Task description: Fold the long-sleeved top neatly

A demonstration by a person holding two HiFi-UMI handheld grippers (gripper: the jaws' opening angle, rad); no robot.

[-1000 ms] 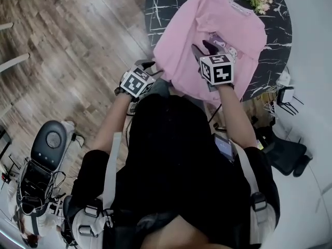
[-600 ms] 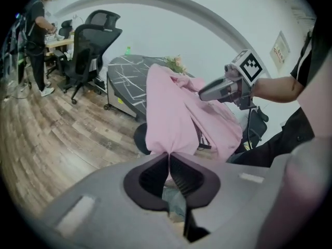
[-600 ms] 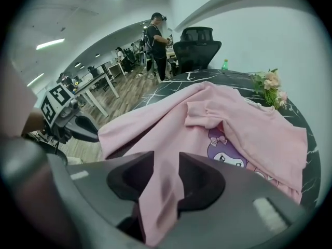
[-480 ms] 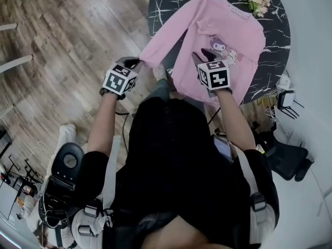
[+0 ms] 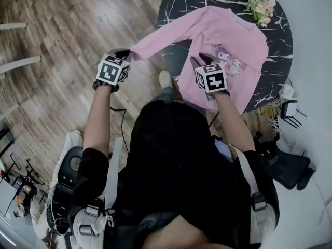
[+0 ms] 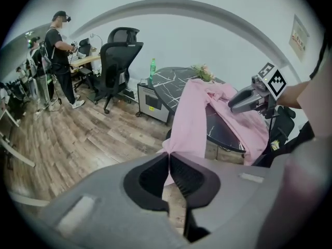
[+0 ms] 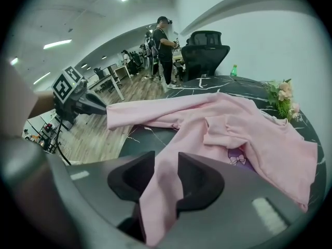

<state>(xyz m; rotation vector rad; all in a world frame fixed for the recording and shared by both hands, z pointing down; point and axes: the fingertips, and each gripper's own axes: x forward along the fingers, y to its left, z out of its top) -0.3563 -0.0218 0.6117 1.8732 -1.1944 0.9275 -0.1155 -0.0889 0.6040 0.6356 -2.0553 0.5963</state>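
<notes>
Since the earlier head view, the left gripper (image 5: 126, 56) has swung out toward the upper left, clear of the table (image 5: 174, 7) and over the wood floor (image 5: 57, 35). It has drawn the sleeve (image 5: 155, 41) into a taut band, and the long-sleeved top (image 5: 233, 32) now lies flatter on the dark marble. Its jaws are clamped tight on the very end of the cuff (image 6: 167, 150). That thin pinch at the tips is the weak spot: a harder tug could slip the cuff free and drop the sleeve onto the floor, or drag the whole garment toward the table's left edge. In the middle of the frame, the right gripper (image 5: 201, 62) holds the near hem. Its jaws have just been closing, with a fold of pink cloth pressed between them (image 7: 165, 176). The hem already hangs over the near rim, so a loose hold there could let the body slide off. At the upper right, the flowers (image 5: 261, 4) lie touching the shoulder, and a sweeping fold could knock them. Open room lies at the left over bare floor. The right side is crowded with cables and a dark bag.
</notes>
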